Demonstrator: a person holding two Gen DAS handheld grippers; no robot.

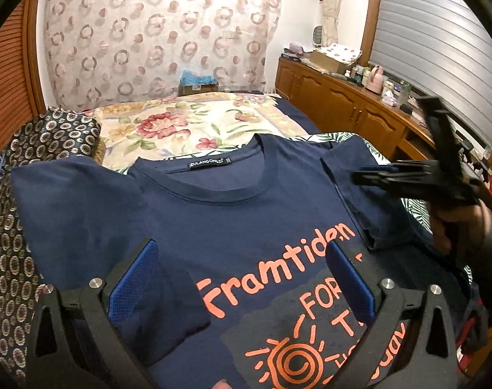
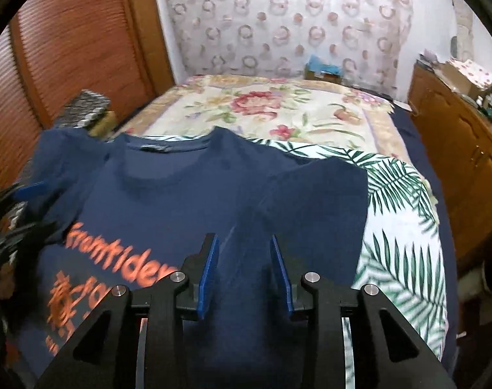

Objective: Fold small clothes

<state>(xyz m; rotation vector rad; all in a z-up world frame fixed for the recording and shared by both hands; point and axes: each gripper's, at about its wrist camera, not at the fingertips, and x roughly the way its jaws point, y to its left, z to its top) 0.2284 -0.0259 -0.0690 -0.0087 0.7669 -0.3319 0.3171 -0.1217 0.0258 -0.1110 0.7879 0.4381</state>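
- Left gripper [image 1: 242, 288] jaws wide apart, holding nothing, hovering over the printed chest of the navy T-shirt [image 1: 246, 214].
- Right gripper [image 2: 244, 272] partly open, empty, above the right sleeve [image 2: 314, 201]; nearer that fold.
- Shirt flat on the bed [image 2: 278, 107], collar far end.

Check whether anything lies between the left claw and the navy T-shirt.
Nothing visible does. The left claw hangs open directly over the navy cotton T-shirt with orange print, with only bare fabric between its blue pads.

Open floral bedspread [image 1: 194, 126] beyond shirt [image 1: 213, 214]; patterned pillow [image 1: 25, 201] leftward.
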